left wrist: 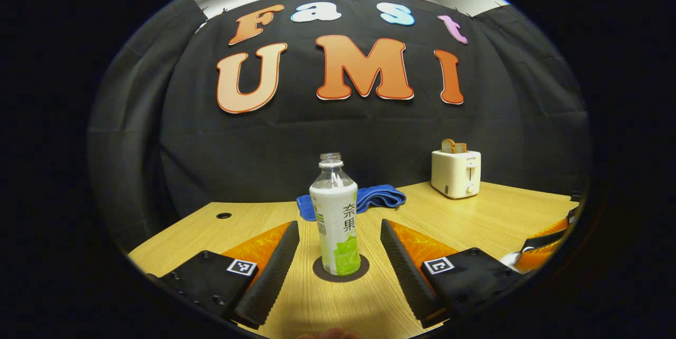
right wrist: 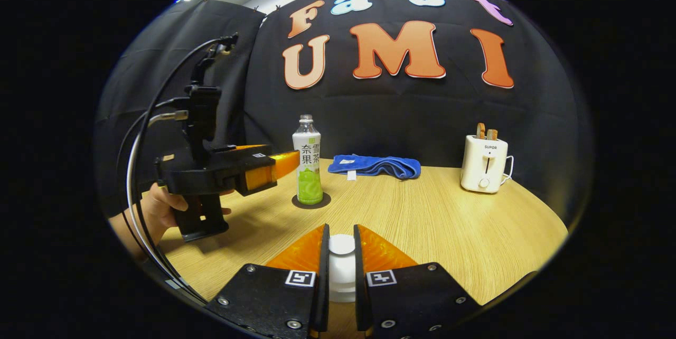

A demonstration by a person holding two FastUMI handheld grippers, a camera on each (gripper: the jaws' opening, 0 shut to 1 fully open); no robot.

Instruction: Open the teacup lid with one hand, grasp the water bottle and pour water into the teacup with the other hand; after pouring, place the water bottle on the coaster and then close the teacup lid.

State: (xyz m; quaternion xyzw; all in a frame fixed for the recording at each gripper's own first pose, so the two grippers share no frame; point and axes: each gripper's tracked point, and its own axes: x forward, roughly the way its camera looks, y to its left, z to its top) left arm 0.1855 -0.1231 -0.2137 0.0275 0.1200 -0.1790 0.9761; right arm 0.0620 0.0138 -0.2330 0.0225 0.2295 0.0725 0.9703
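Wooden table (right wrist: 449,233) carrying the task's things. The water bottle (left wrist: 336,217) stands upright on the dark round coaster (left wrist: 364,271), its neck uncapped. The left gripper (left wrist: 338,260) has its fingers spread wide, one on each side of the bottle and apart from it; the right gripper view shows this same gripper level with the bottle's middle, held by a hand (right wrist: 158,207). The right gripper (right wrist: 340,275) pinches a small white knob (right wrist: 341,260) between its two fingers, pressed close on both sides. Judging from the task, this knob is likely the teacup lid's handle; the teacup itself is hidden beneath the fingers, so whether the lid is on or lifted cannot be told. A blue cloth (right wrist: 376,166) and a cream toaster (right wrist: 484,163) stand farther back, well apart from the work.

The bottle appears to be already set on the coaster, so the step in hand is probably releasing it and then closing the lid. To do it well, the left gripper should draw straight back along its own fingers, keeping both clear of the bottle, since a tall open bottle on a small base tips easily. The right gripper should lower the lid level and centred over the cup, and open only once it is seated.
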